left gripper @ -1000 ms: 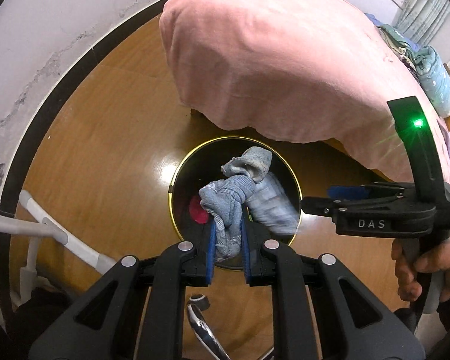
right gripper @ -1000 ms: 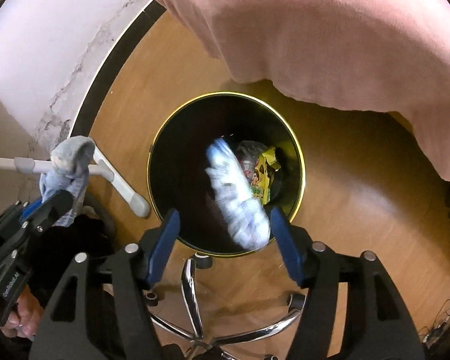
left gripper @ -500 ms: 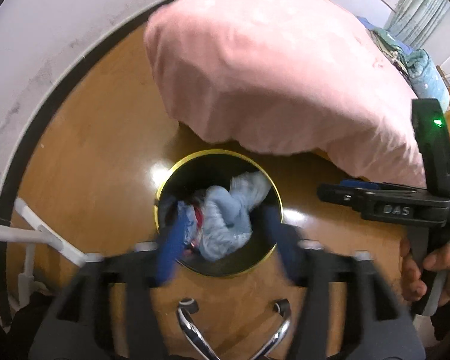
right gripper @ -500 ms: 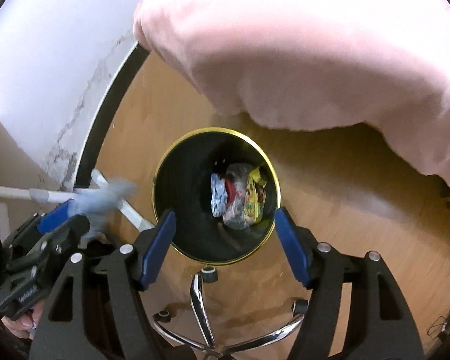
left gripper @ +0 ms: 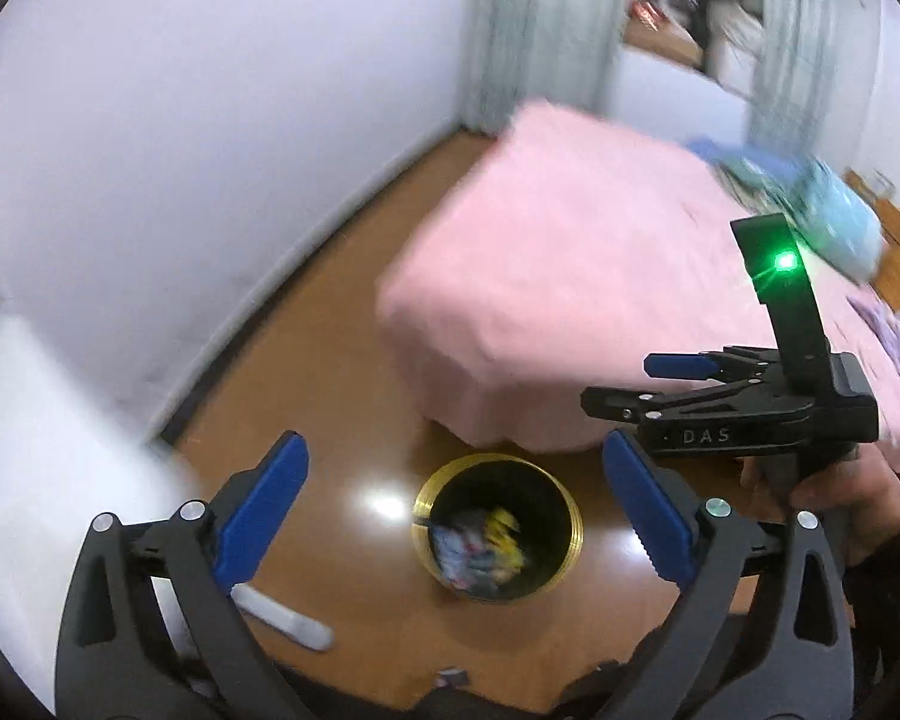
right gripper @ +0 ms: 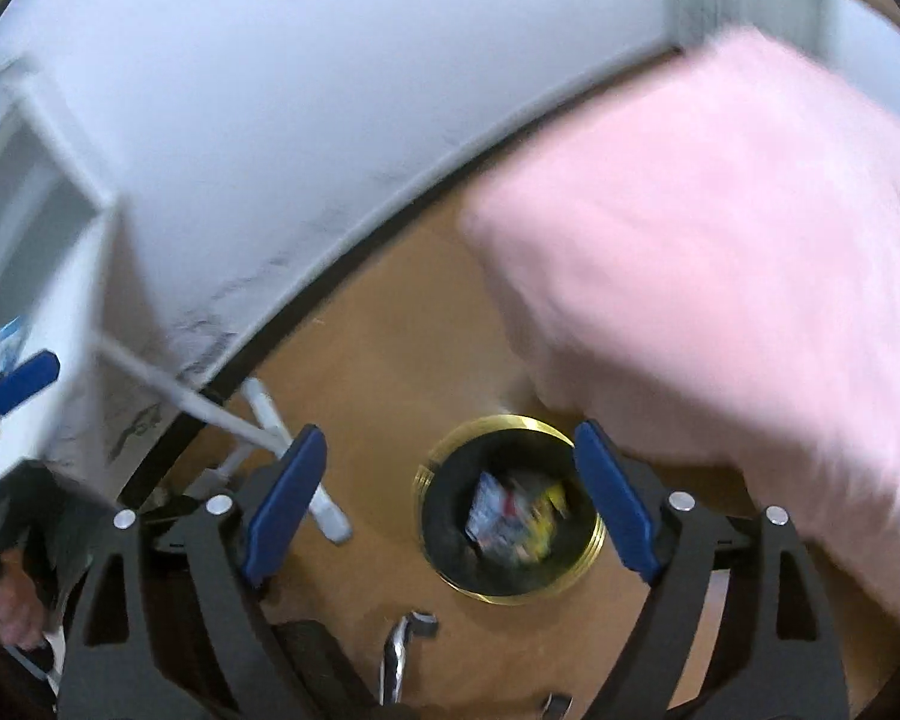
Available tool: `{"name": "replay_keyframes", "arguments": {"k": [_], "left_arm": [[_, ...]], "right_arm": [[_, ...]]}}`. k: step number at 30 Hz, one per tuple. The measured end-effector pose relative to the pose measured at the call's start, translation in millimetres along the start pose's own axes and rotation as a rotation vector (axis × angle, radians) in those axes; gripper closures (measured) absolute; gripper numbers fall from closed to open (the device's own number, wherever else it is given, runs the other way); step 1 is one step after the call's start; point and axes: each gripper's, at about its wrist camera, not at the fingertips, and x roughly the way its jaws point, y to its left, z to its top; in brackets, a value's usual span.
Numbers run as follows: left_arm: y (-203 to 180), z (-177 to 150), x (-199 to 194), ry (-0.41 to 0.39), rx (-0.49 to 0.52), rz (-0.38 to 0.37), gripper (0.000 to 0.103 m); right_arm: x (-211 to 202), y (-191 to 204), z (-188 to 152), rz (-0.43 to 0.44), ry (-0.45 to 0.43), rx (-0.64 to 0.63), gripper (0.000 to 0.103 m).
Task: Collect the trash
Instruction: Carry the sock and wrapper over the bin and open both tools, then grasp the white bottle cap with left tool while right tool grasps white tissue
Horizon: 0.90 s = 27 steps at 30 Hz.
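Our left gripper has just been opening and now stands wide with nothing between its blue pads; our right gripper has likewise been spreading, and it too is empty. Below both sits the black bin with its gold rim, on the wooden floor just off the corner of the pink bed. The trash lies inside it: soft cloth and crinkly wrappers, blurred here. We judge such pieces light and limp, best pinched at a bunched fold. A white frame foot rests near the bin.
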Motion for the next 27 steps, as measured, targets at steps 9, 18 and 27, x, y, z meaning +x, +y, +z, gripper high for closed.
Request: {"name": "replay_keyframes", "arguments": {"k": [9,18,27], "left_arm": [[207,-91,-181,-0.032,-0.366,0.507,0.007],[337,-251,-333,0.032,-0.736,0.837,0.007],[379,-306,-361,0.023,-0.843,0.83,0.007]], "right_arm": [[5,272,25,0.322,-0.006,-0.464,0.018],[21,538,-41,0.603,0.115,-0.839,0.018],[58,661,-69,0.567,0.186,-0.875,0.033]]}}
